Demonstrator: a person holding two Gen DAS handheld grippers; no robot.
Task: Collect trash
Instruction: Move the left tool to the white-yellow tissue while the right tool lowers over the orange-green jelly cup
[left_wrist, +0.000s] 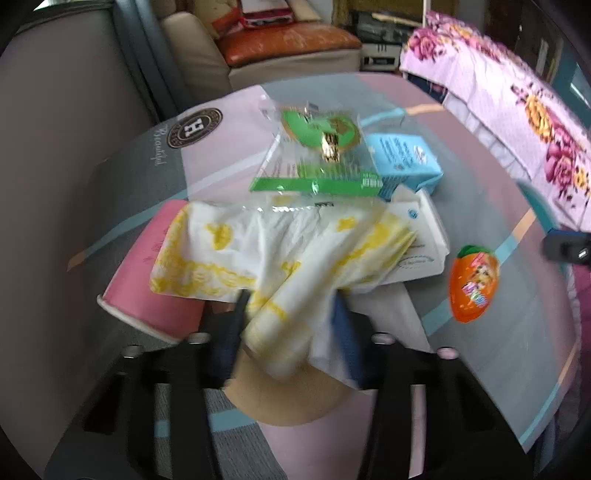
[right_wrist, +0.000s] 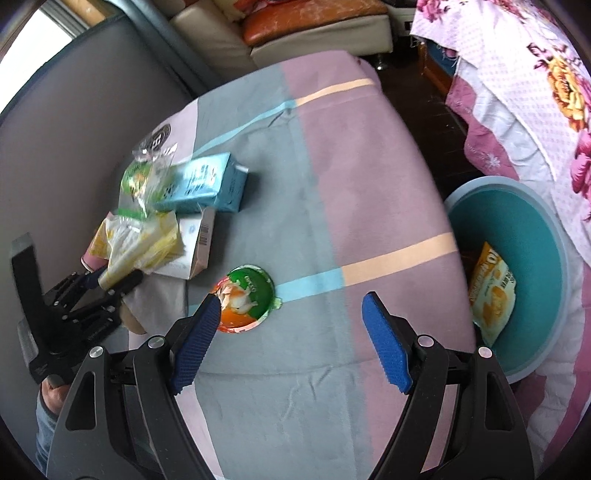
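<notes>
My left gripper (left_wrist: 291, 306) is clamped on the near corner of a crumpled white-and-yellow wrapper (left_wrist: 280, 243); the soft plastic bunches up between my two fingers and hides most of the blue pads. I take that wrapper as my landmark.

Under its left side lies a pink paper cup (left_wrist: 147, 273) on its side, rim toward me. Under its right side a white carton (left_wrist: 421, 236) sticks out, flattened and open at one end. Just beyond the wrapper a clear packet with green print (left_wrist: 317, 155) rests partly on a light blue box (left_wrist: 406, 158), which sits beyond and to the right. Well to the right of the wrapper, apart from the pile, is an orange carrot-shaped pouch (left_wrist: 472, 284). All of it lies on a bedspread (left_wrist: 480, 177) in grey, pink and pale blue blocks.

My right gripper (right_wrist: 291, 317) stands with its jaws wide apart and nothing between them. Its left fingertip (right_wrist: 207, 314) overlaps the near edge of the pouch (right_wrist: 247, 299) in the right wrist view; I cannot tell whether it touches. From there the wrapper (right_wrist: 140, 240) is off to the left, with my left gripper (right_wrist: 110, 280) pinching it.

Far right of the wrapper, past the bed's edge, stands a teal bin (right_wrist: 524, 236) with a yellow snack bag (right_wrist: 491, 291) inside.
</notes>
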